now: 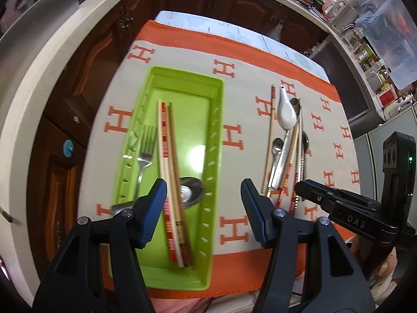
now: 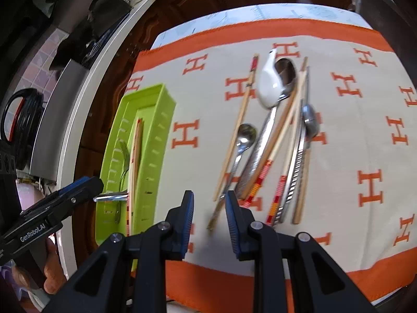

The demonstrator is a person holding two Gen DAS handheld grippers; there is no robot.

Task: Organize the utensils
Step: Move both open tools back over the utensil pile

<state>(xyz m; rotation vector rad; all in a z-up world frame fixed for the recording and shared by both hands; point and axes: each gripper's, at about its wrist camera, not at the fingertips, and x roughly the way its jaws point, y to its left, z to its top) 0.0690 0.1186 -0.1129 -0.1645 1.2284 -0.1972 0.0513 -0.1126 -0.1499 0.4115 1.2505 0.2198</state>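
Left gripper point(image 1: 203, 208) pad hides fork point(image 1: 144, 154) handle end

A lime-green tray point(image 1: 182, 83) lay lengthwise near the left edge of the tablecloth, holding a steel fork point(image 1: 144, 154), a pair of chopsticks point(image 1: 169, 172) and a metal spoon point(image 1: 191, 190). Toward the cloth's middle lay a loose heap: a white ceramic spoon point(image 2: 268, 86), overlapping chopsticks point(image 2: 281, 130) and steel spoons point(image 2: 243, 138).

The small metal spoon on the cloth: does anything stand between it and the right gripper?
Nothing visible does. The right gripper is open, with the handle end of the small metal spoon lying free just ahead of its fingers. A single chopstick lies close along its left side, so a wide grasp might catch that too.
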